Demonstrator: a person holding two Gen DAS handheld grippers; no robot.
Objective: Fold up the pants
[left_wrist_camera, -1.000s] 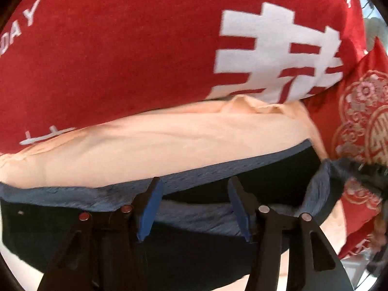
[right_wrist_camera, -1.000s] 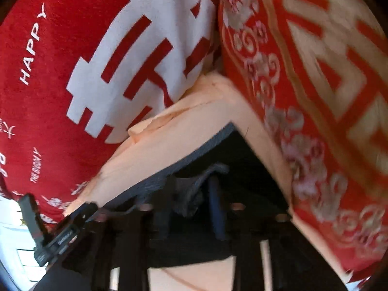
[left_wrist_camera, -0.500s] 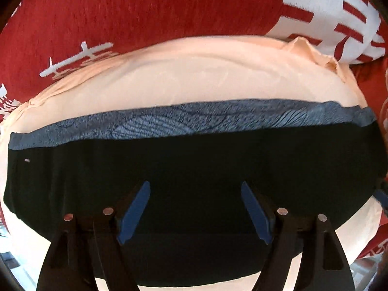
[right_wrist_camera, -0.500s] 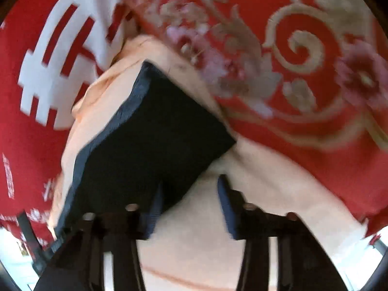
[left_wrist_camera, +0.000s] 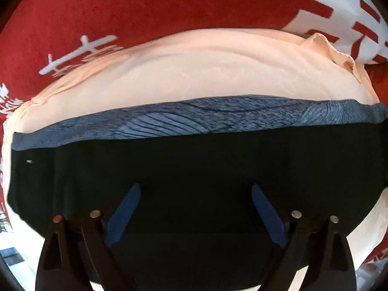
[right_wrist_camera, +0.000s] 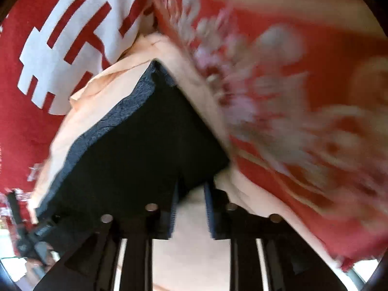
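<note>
Here both grippers, left (left_wrist_camera: 195,194) and right (right_wrist_camera: 191,189), gape above black pants (left_wrist_camera: 194,160); no legible writing.

The red patterned cloth (right_wrist_camera: 303,101) at the right of the right wrist view is smeared by motion blur, so its floral pattern cannot be made out. The black pants (left_wrist_camera: 194,169) are cut off near the lower edge behind the left gripper (left_wrist_camera: 195,189).
</note>
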